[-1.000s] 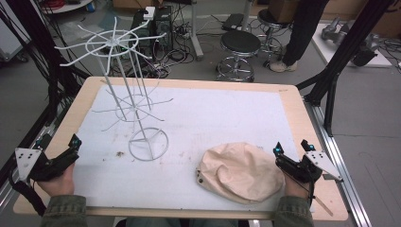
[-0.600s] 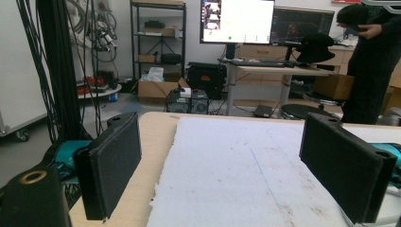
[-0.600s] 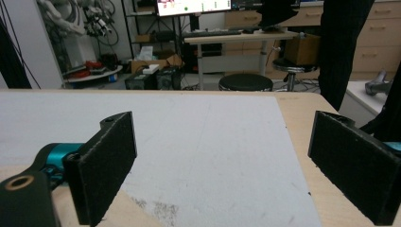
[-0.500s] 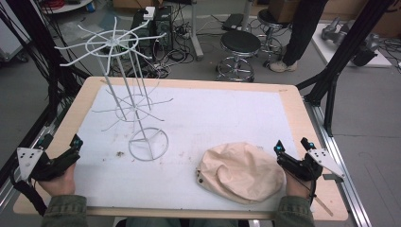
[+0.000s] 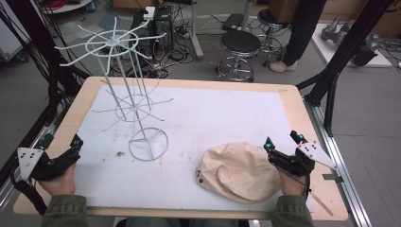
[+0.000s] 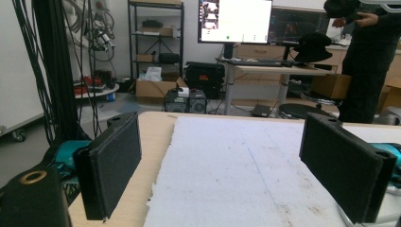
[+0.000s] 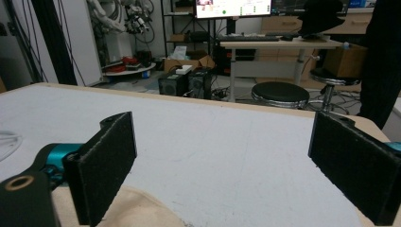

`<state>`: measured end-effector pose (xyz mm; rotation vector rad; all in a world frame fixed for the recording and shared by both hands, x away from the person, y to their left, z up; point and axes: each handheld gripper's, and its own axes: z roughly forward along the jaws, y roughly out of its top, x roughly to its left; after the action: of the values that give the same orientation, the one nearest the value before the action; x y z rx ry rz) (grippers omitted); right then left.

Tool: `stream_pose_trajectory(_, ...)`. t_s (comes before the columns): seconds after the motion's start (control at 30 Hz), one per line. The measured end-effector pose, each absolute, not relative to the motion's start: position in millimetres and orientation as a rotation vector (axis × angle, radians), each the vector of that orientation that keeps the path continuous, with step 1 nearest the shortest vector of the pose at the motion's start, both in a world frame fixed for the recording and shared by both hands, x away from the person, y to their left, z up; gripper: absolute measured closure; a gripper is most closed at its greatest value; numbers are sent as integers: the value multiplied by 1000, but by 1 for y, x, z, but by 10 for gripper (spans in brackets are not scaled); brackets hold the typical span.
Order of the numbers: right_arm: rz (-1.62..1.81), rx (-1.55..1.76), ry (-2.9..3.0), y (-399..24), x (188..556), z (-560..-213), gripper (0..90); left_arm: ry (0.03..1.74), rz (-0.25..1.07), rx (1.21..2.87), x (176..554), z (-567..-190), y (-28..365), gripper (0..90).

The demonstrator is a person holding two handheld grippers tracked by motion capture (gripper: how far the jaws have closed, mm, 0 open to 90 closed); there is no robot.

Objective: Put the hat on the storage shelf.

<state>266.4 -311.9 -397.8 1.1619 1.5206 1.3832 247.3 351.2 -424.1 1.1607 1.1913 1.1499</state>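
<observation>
matt cloth cap [image 5: 241, 171], white wire rack [image 5: 132, 104]

Beyond your table's far edge [image 5: 189, 84] a round black stool [image 5: 240, 43] stands on grey floor. Left of the stool sit computer towers [image 5: 150, 21] amid cables; behind it a desk [image 7: 279, 45] carries a lit monitor [image 6: 235, 21].

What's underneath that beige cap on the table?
The beige cap lies flat on the white mat, beside the open right gripper. Whatever is under its crown is covered.

Wooden table [image 5: 302, 106], white mat [image 5: 213, 118] on top; wire rack [image 5: 135, 111], beige cap [image 5: 241, 172] on mat.
</observation>
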Motion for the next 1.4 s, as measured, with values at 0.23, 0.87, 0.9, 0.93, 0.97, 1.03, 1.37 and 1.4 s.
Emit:
stream_pose_trajectory(0.23,1385,1142,1566,-308,271,-397,77,1192,1150,1162,248,-424,351,139)
stream_pose_trajectory(0.87,1385,1118,1728,-300,284,-393,77,1186,1149,1167,248,-424,350,139)
stream_pose_trajectory(0.9,1380,1118,1742,-300,285,-393,77,1187,1148,1163,248,-424,350,139)
stream_pose_trajectory(0.93,1371,1112,1769,-299,286,-394,77,1186,1148,1162,248,-424,350,139)
stream_pose_trajectory(0.97,1361,1109,1787,-299,287,-394,77,1186,1149,1162,248,-424,350,139)
stream_pose_trajectory(1.03,1341,1098,1831,-297,289,-394,77,1186,1150,1165,248,-424,351,139)
stream_pose_trajectory(1.37,1277,1060,2000,-294,299,-399,77,1185,1147,1166,249,-425,350,139)
stream_pose_trajectory(1.4,1270,1056,2017,-294,300,-399,77,1186,1148,1169,249,-425,351,139)
